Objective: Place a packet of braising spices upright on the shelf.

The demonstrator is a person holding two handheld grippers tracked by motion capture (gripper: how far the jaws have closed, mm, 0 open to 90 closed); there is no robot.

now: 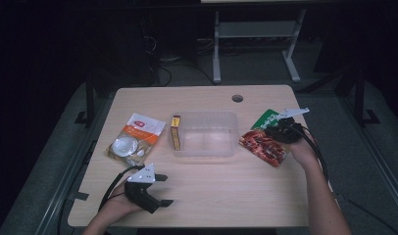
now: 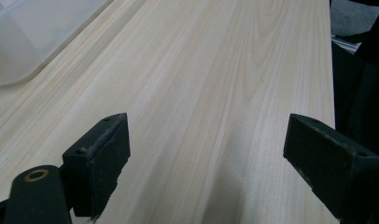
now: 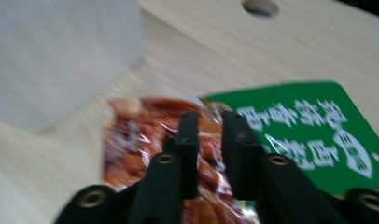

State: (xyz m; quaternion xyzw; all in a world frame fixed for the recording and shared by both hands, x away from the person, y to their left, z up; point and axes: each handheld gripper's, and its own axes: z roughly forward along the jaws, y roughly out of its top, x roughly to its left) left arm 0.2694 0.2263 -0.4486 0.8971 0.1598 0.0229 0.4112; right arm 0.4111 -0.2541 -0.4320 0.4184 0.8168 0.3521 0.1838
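Red snack packet (image 1: 264, 146) is lying flat on the table (image 1: 211, 196), just to the right of the clear plastic tub (image 1: 204, 133), and its far end is lying over a green packet (image 1: 266, 119). I am working the right gripper (image 3: 210, 122) from far away, and its two black jaws are nearly together with a pinch of the shiny red wrapper between them, so I am calling that a grip on the packet. I am thinking this packet is light, soft and crinkly. The wrapper looks slippery, so it may slide out if I am holding too little of it. The food inside could get crushed if I am squeezing the fat middle. I am judging the flat sealed edge to be the best place to hold, taking a good bite of it. The left gripper (image 1: 160, 190) is resting near the front edge of the table, well apart from the packets. Its jaws are standing wide apart with bare wood between them. A small yellow box (image 1: 175, 132) is standing inside the tub at its left end. A white and orange packet (image 1: 136, 138) is lying to the left of the tub.
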